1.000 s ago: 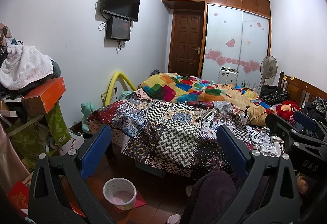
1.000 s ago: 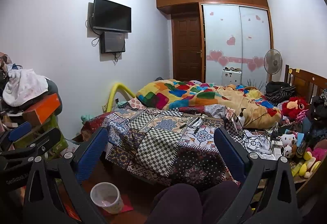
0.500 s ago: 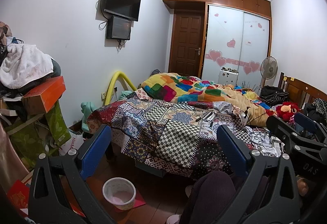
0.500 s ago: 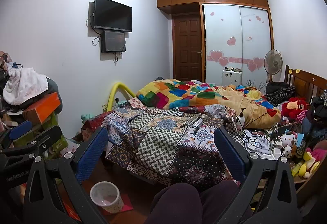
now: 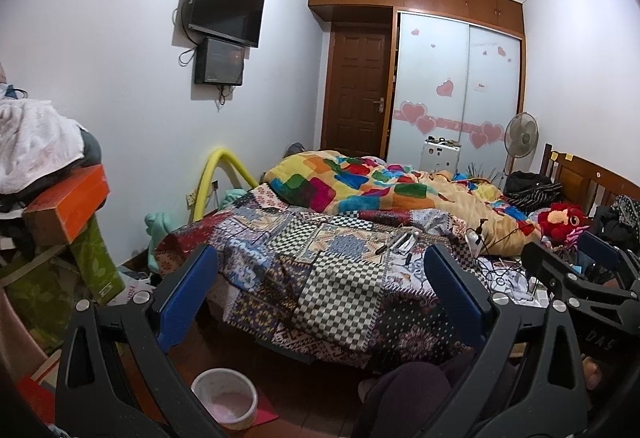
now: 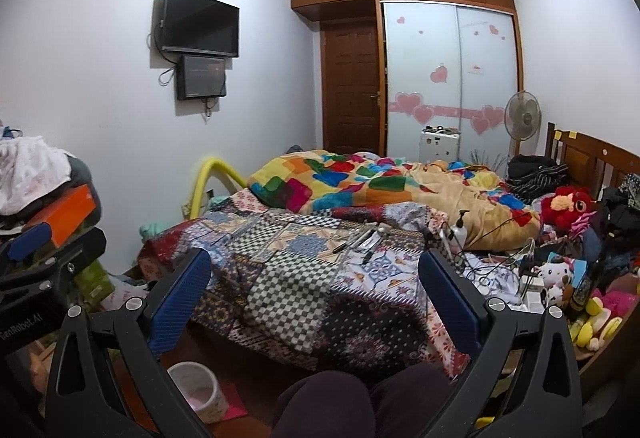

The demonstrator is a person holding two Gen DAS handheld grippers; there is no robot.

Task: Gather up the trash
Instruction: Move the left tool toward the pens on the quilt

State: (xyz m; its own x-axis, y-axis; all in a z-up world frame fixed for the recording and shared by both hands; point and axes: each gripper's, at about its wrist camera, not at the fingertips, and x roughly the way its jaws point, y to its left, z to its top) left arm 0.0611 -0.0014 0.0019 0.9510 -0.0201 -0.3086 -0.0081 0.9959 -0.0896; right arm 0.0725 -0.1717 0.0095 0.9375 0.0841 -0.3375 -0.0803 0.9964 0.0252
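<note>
A small white waste bin with a pink liner [image 5: 225, 402] stands on the wooden floor at the foot of the bed; it also shows in the right wrist view [image 6: 197, 390]. Several pens and small items [image 5: 400, 243] lie on the patchwork bedspread, also in the right wrist view [image 6: 366, 240]. My left gripper [image 5: 320, 294] is open and empty, held above the floor facing the bed. My right gripper [image 6: 314, 294] is open and empty, to the right of the left one. Each gripper shows at the edge of the other's view.
The bed [image 5: 312, 262] with a colourful quilt [image 5: 360, 186] fills the middle. Piled boxes and clothes [image 5: 60, 206] stand at the left. Cables, a pump bottle [image 6: 460, 230] and plush toys [image 6: 568, 202] crowd the right. A fan [image 6: 522, 118], wardrobe and door are behind. The person's knees show below.
Both views have shifted only slightly; the right gripper has drifted a little. Both grippers stay open and empty.
</note>
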